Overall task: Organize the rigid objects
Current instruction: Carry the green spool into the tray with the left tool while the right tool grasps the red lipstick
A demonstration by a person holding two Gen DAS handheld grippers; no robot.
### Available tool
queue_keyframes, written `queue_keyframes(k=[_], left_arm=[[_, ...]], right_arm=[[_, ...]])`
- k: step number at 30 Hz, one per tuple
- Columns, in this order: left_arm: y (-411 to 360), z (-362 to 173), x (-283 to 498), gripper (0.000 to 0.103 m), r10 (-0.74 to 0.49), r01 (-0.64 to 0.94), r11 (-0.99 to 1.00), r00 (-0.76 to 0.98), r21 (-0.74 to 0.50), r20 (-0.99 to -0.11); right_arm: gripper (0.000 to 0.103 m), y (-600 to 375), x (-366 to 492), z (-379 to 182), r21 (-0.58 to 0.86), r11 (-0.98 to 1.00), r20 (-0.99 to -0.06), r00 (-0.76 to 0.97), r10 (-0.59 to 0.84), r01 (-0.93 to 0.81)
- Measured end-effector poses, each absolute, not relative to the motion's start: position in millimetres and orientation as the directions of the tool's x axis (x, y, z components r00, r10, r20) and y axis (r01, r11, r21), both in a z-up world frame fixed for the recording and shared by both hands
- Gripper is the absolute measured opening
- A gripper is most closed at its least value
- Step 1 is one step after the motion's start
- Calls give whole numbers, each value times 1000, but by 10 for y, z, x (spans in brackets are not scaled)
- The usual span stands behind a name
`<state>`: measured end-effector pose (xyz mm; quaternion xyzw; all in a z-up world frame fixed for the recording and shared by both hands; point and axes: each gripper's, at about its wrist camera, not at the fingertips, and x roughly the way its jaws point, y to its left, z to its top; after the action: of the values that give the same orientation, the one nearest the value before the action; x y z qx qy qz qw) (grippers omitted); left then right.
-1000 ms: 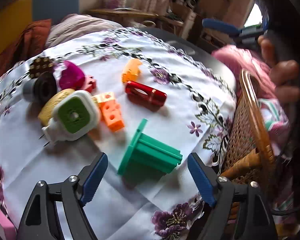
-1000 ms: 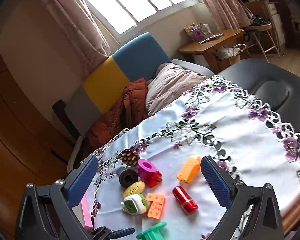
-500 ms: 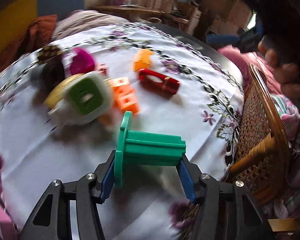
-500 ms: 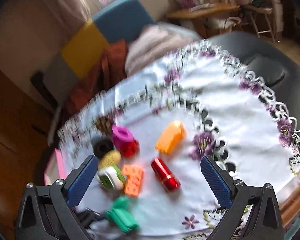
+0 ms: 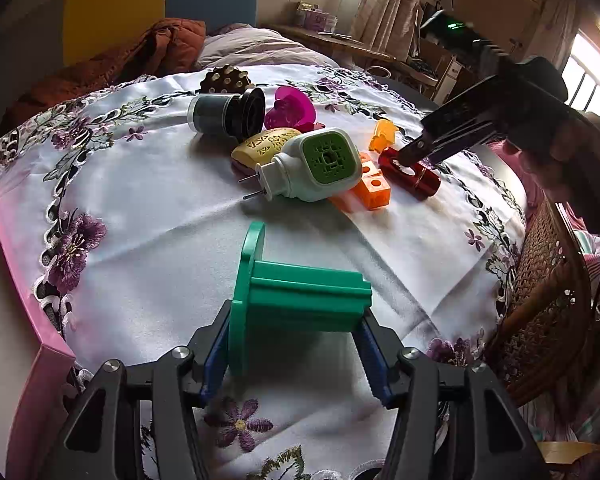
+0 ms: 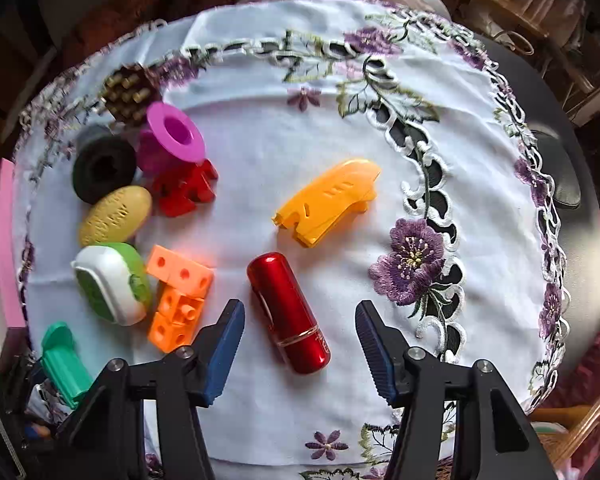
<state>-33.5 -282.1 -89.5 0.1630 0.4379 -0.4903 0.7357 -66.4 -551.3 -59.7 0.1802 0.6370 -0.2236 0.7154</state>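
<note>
My left gripper [image 5: 294,350] is shut on a green plastic spool [image 5: 300,294] and holds it just above the white embroidered cloth [image 5: 160,216]; the spool also shows in the right wrist view [image 6: 64,364]. My right gripper [image 6: 300,348] is open, its jaws either side of a red metal cylinder [image 6: 288,312] that lies on the cloth. In the left wrist view the right gripper [image 5: 410,156] hangs over that cylinder [image 5: 410,174].
On the cloth lie an orange block piece [image 6: 178,300], a white-green plug-in device [image 6: 112,282], a yellow oval [image 6: 114,220], a red piece [image 6: 184,190], a magenta spool [image 6: 172,136], a black spool [image 6: 102,168], an orange shell [image 6: 328,200]. A pink box edge [image 5: 16,280] is left, a wicker chair [image 5: 540,300] right.
My left gripper closed on the green spool and lifted it off the cloth. My right gripper came down from high above the table to straddle the red cylinder.
</note>
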Motion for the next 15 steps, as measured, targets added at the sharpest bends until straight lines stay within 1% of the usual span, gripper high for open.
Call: queue_keyframes(k=[2,3,4,7,10,15], left_arm=[[-2793,-895,-335,58,-586,863,467,137,-195,-799],[-2786,-895,-334,58,-589,862,466,135,-198,-797],[-2778,-896,-334,58,-591,862,466,135,-199,-795],[-2707,-868,-328,57,-601,854,473,134,-216,-788],[-2609,-764,-319,57,-629,844,481,144,-236,-764],[-2293,-508,-132,57,-668,782,545,187,-302,-720]], right_arm=[[57,-5512,-621,-679,-55,846,-995,45,-92,530],[52,-5514,-607,-720,-62,848,-996,28,-90,527],[39,-5517,-605,-764,-66,847,-996,15,-87,527],[26,-5496,-618,-802,-61,856,-996,29,-88,513],[27,-5519,-665,-798,-39,845,-997,39,-71,533],[28,-5570,-660,-875,-30,838,-997,43,-64,545]])
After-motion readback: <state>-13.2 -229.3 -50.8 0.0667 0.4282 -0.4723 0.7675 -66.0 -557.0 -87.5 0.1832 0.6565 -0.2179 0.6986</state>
